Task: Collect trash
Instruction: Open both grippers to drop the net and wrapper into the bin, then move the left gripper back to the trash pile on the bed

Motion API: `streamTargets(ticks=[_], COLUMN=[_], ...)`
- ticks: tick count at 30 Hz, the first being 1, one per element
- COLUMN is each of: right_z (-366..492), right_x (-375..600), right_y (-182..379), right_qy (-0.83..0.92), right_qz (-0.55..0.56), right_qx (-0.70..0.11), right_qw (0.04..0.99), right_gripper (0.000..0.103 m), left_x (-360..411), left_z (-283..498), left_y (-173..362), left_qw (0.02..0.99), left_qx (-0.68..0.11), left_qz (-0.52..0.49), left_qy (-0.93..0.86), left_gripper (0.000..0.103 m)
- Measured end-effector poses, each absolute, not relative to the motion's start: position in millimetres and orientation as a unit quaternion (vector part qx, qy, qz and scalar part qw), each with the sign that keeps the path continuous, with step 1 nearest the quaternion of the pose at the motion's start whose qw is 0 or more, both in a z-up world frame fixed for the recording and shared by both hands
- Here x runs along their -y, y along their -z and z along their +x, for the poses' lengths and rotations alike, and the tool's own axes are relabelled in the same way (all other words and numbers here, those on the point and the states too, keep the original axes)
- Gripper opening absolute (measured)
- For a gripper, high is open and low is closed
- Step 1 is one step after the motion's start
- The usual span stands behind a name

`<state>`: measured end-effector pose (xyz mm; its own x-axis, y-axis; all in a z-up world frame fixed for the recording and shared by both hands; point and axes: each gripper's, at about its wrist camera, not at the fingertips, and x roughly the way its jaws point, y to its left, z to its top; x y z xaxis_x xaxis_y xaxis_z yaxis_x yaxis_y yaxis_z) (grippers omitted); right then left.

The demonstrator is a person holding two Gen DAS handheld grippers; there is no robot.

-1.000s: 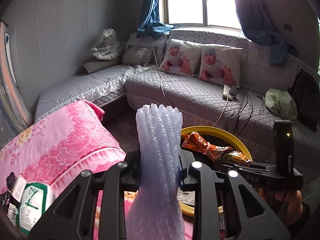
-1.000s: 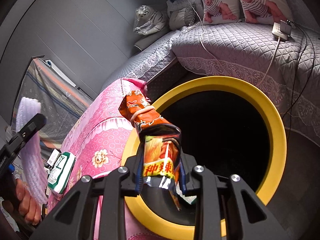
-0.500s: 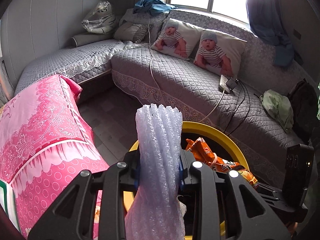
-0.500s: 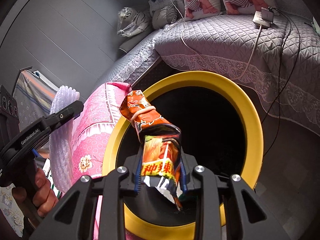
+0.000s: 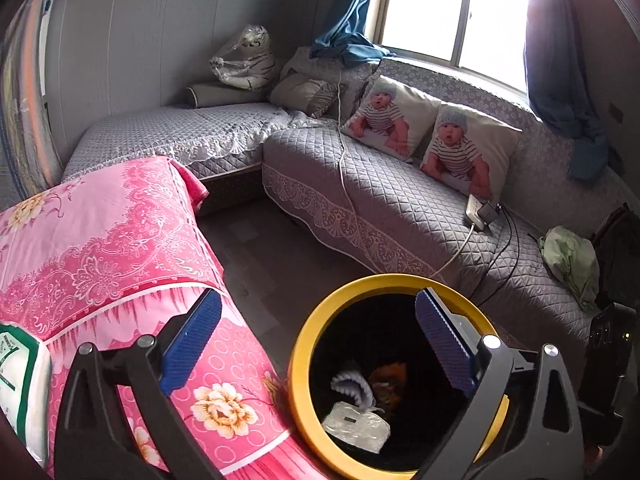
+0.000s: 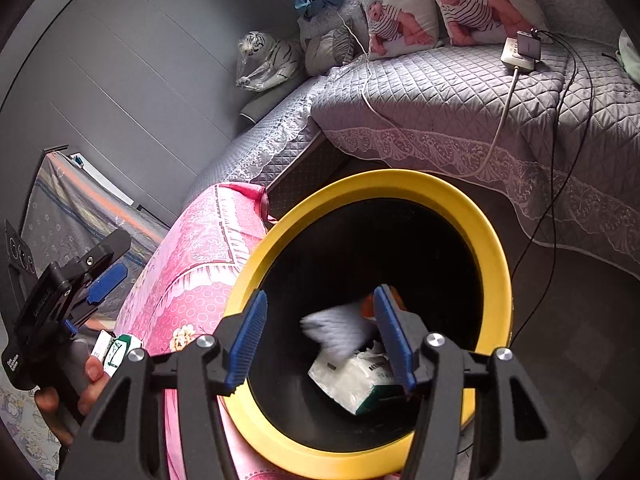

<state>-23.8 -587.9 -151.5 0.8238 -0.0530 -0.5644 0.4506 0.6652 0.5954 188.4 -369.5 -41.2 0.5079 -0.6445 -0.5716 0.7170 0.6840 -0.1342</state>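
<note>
A black bin with a yellow rim [image 5: 298, 344] [image 6: 500, 264] stands on the floor beside a pink-covered table. Inside it lie the white bubble wrap [image 5: 352, 386] [image 6: 340, 330], the orange snack bag [image 5: 386, 378] [image 6: 366, 304] and a white plastic packet [image 5: 356, 426] [image 6: 352, 378]. My left gripper [image 5: 320, 344] is open and empty, above the bin's left rim. My right gripper [image 6: 320, 338] is open and empty, right above the bin mouth. The left gripper also shows at the left of the right wrist view [image 6: 100, 272].
The pink flowered tablecloth [image 5: 100, 240] [image 6: 200, 264] lies left of the bin, with a green-and-white packet [image 5: 16, 372] [image 6: 114, 350] on it. A grey quilted corner sofa [image 5: 400, 208] with baby-print pillows, cables and a power strip [image 6: 520, 54] runs behind.
Both grippers have opened. The bubble wrap left the left gripper and the snack bag left the right gripper; both now lie in the bin.
</note>
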Motion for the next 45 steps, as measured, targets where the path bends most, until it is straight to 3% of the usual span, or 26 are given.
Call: streamTargets(ticks=[15, 21, 27, 35, 45], right_z=[14.5, 41.4, 61.6, 85.8, 103.3], right_x=[517.9, 452.4, 401.3, 363.4, 324.0], right_y=[125.7, 107.3, 97.2, 98.9, 99.5], right_qy=[0.048, -0.019, -0.072, -0.099, -0.134], right_qz=[0.319, 0.234, 0.187, 0.168, 0.119], right_qx=[-0.277, -0.287, -0.296, -0.321, -0.337], right_qw=[0.905, 0.929, 0.934, 0.927, 0.924], right_gripper=[0.057, 0.057, 0.057, 0.057, 0.057], left_x=[194.1, 86.2, -0.3, -30.6, -18.0], left_z=[190.0, 183.6, 178.9, 189.1, 202.7], left_y=[-40.1, -33.8, 6.2, 54.8, 59.2], left_qw=[0.936, 0.959, 0.962, 0.951, 0.951], left_qx=[-0.192, -0.181, -0.211, -0.257, -0.244], left_qz=[0.006, 0.027, 0.058, 0.061, 0.086], left_qy=[0.295, 0.217, 0.163, 0.159, 0.172], left_gripper=[0.094, 0.095, 0.095, 0.094, 0.094])
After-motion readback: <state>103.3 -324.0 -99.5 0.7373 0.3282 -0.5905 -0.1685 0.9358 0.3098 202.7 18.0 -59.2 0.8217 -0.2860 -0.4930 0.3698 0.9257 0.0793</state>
